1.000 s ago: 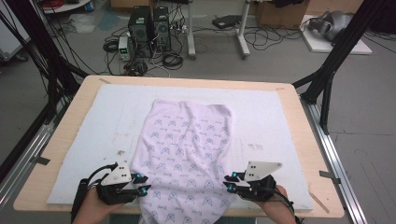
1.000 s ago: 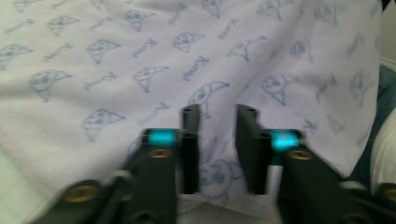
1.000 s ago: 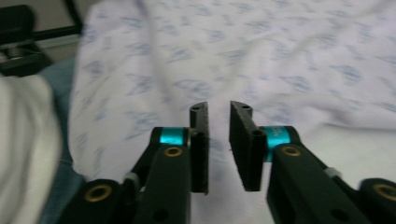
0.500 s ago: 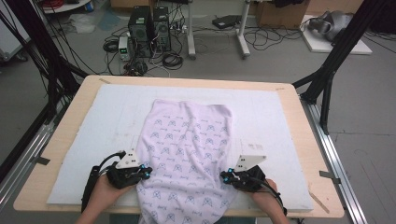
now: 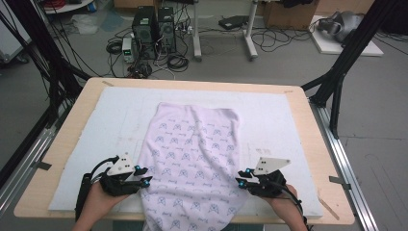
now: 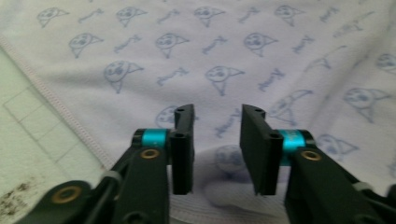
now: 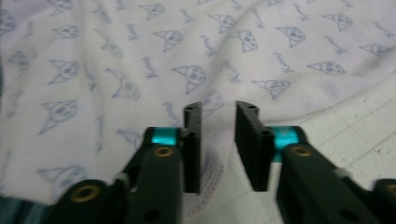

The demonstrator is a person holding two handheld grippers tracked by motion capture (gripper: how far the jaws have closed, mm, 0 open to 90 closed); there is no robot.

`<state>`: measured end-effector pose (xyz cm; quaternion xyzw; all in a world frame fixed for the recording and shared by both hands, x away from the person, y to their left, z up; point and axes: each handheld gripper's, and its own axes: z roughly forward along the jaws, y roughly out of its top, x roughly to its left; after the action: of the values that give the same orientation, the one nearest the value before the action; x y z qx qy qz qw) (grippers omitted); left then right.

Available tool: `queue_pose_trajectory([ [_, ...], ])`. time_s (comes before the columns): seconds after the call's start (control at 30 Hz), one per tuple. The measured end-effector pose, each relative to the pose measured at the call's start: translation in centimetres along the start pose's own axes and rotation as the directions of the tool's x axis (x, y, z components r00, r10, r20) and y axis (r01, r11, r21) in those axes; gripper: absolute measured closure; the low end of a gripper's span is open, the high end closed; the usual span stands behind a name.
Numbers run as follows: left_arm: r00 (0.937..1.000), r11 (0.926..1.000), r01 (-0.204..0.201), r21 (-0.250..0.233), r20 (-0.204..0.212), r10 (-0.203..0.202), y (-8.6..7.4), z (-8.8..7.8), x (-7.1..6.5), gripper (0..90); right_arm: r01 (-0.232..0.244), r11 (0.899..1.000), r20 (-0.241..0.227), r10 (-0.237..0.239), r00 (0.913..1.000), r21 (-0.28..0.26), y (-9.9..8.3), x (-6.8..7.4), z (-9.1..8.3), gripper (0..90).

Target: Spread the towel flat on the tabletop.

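A white cloth [image 5: 192,159] printed with small blue figures lies spread on the mat, and its near end hangs over the table's front edge. My left gripper [image 5: 143,181] sits at the cloth's left hem near the front. In the left gripper view its jaws [image 6: 217,112] stand apart over the cloth [image 6: 210,46], a small fold lying loose between them; they have just been opening. My right gripper [image 5: 239,182] sits at the right hem. Its jaws [image 7: 218,107] have also just been opening, with the hem of the cloth [image 7: 140,56] loose between them.
A white gridded mat [image 5: 96,125] covers most of the wooden table [image 5: 308,120]. Black frame legs stand at the table's left and right sides. Computers and cables sit on the floor beyond the far edge.
My left gripper has slid a little away from the front edge along the cloth's left hem. The right gripper has stayed about where it was. The cloth lies much the same.
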<state>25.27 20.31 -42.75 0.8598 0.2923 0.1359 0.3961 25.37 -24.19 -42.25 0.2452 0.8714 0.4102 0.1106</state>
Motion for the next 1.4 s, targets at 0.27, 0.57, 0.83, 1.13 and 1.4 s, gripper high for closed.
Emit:
queue_pose_trajectory([
  [0.27,0.9999,0.9995,-0.005,0.031,0.015,0.005,-0.6,1.5,0.6,76.1,-0.094,0.995,0.001,0.094,0.9955,0.019,-0.5,-1.6,2.7,68.9],
  [0.57,0.9998,0.9994,-0.020,0.027,0.007,0.020,-0.6,1.4,0.2,86.5,-0.018,0.998,0.004,0.018,0.9998,0.055,1.2,-0.8,3.1,85.8],
  [0.83,0.9999,0.9996,-0.005,0.027,0.011,0.005,-0.7,1.4,0.4,77.1,0.006,0.997,-0.026,-0.004,0.9997,0.080,2.1,-0.5,4.5,79.5],
  [1.13,0.9998,0.9997,-0.011,0.021,0.014,0.011,-0.7,1.5,0.3,81.4,-0.011,0.996,-0.035,0.014,0.9993,0.086,1.1,-0.7,3.9,86.3],
  [1.4,0.9999,0.9998,0.012,0.015,0.000,-0.012,-0.6,1.2,0.5,70.9,-0.057,0.998,0.066,0.056,0.9962,0.015,0.2,-1.7,-0.5,83.7],
])
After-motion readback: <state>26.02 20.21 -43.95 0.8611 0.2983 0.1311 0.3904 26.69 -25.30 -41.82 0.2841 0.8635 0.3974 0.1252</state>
